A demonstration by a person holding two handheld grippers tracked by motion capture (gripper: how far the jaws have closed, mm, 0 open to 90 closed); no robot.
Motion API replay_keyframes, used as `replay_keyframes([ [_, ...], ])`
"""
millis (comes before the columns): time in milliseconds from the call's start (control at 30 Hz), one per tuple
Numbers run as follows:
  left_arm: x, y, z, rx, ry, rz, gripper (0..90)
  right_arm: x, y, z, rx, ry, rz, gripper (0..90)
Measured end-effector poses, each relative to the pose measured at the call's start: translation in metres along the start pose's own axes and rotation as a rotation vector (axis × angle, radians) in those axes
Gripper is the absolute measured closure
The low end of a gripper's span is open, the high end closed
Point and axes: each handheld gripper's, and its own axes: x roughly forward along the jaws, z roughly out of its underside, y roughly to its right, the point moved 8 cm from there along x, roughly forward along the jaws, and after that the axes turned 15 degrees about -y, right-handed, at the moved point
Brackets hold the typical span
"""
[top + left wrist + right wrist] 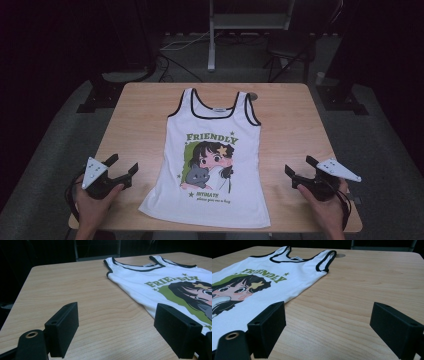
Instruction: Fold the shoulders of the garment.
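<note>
The wooden table (140,125) holds a white tank top (212,160), lying flat in the middle. Its tiny bottom words are too blurry to read. The left gripper (122,167) and right gripper (298,167) wait beside it, jaws wide, holding nothing.

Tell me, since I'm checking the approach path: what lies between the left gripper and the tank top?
Only bare wooden table separates the left gripper from the tank top, seen in the high view.

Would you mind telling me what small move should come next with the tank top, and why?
Probably bring both grippers inward to the tank top's side edges: it lies flat and untouched, while the left gripper and right gripper sit open either side.
</note>
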Motion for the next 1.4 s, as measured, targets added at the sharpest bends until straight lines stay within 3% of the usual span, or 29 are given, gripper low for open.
replay_keyframes([
  [267,0.0,0.001,0.0,0.005,0.001,-0.008,19.5,0.006,-0.004,-0.009,-0.017,-0.012,-0.026,13.0],
  [500,0.0,0.002,0.0,0.01,-0.002,-0.01,19.5,0.018,-0.017,-0.047,-0.073,-0.03,-0.059,13.0],
  [633,0.001,0.002,0.0,0.008,-0.004,-0.007,19.5,0.028,-0.021,-0.077,-0.104,-0.039,-0.075,13.1],
  [700,0.001,0.002,0.0,0.008,-0.002,-0.007,19.5,0.038,-0.021,-0.097,-0.119,-0.054,-0.079,13.0],
  [800,0.001,0.002,0.0,0.011,-0.003,-0.007,19.5,0.045,-0.019,-0.108,-0.12,-0.066,-0.081,13.0],
  [933,0.0,0.002,0.0,0.01,-0.002,-0.007,19.5,0.069,-0.013,-0.136,-0.115,-0.092,-0.09,13.1],
  [1200,0.001,0.003,0.0,0.026,-0.009,-0.013,19.5,0.101,-0.011,-0.16,-0.129,-0.135,-0.094,13.1],
  [1400,0.001,0.003,0.0,0.022,-0.004,-0.012,19.5,0.138,-0.009,-0.181,-0.128,-0.172,-0.103,13.1],
])
